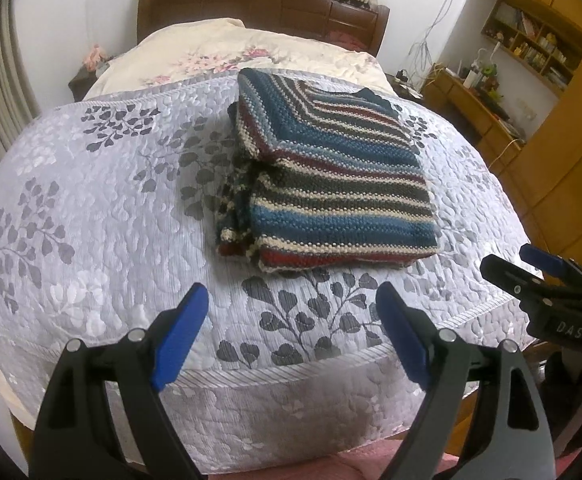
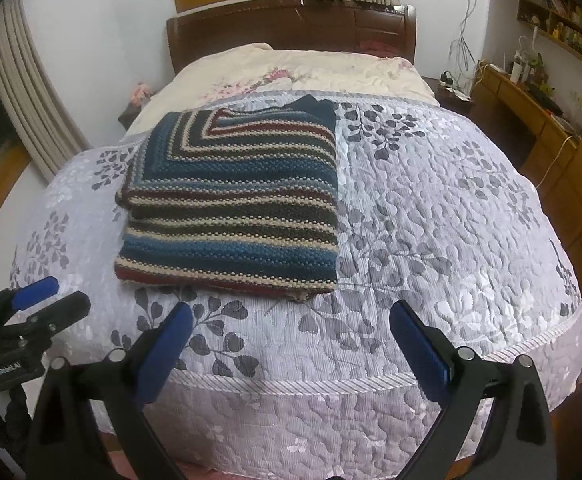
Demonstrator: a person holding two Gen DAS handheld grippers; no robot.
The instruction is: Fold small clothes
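— Where's the jumper now?

— The striped knitted sweater (image 1: 331,176) lies folded into a thick rectangle on the grey leaf-patterned quilt (image 1: 103,216), near the bed's foot.

— And the claws?

— Left gripper (image 1: 291,336) and right gripper (image 2: 291,344) hang spread wide, holding nothing, just short of it.

— Finished, then?

— Looks nearly so. A sleeve bunches out at its left edge; I'd tuck that in.

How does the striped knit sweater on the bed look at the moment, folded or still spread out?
Folded: the striped knit sweater lies as a compact, layered rectangle on the grey quilt, stacked edges showing.
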